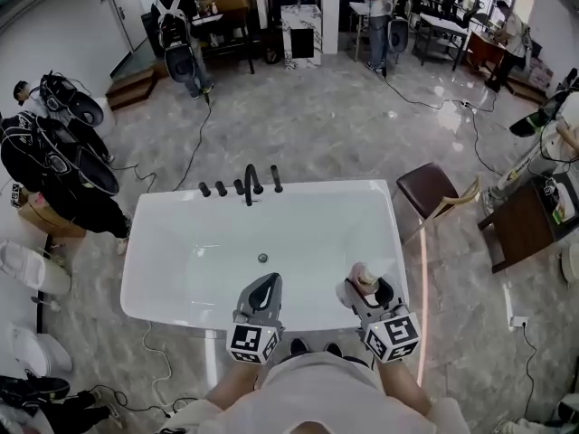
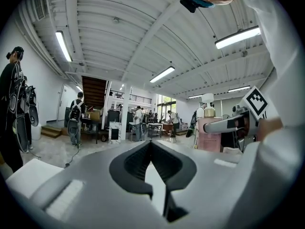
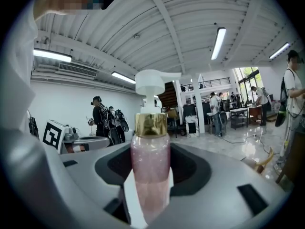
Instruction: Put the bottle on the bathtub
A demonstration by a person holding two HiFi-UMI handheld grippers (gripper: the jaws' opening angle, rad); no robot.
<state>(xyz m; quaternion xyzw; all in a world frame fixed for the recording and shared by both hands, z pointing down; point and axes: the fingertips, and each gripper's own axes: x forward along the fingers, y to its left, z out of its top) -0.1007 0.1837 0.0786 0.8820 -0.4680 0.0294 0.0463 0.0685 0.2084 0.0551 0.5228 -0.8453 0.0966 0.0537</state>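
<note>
Here, one white freestanding bathtub (image 1: 163, 242) sits in the middle of a grey marble floor, seen from above the shoulders of the person working at its near edge. That person holds two grippers, one in each hand, each carrying one cube with square black-and-white markers.

The left gripper (image 1: 264, 283) reaches level over the near rim. Its two jaws are closed together, tip against tip, with nothing between them.

The right gripper (image 1: 369, 289) is clamped on the one bottle (image 3: 150, 166), a clear pump bottle. The bottle stands upright between the jaws, with a gold collar and a white pump head on top. It holds pale pink, glittery liquid that fills it almost to the collar. From above, the bottle is over the tub's near right corner, just inside the rim. Whether its base touches the tub cannot be told.

Inside the basin, the one thing showing is a small round drain (image 1: 263, 258) near the middle. On the far rim stands one black faucet (image 1: 251, 184) with four black knobs in a row beside it, three to its left and one to its right.

One brown chair (image 1: 434, 193) stands just beyond the tub's far right corner. At least four other people (image 1: 176, 25) stand well away around the room.
</note>
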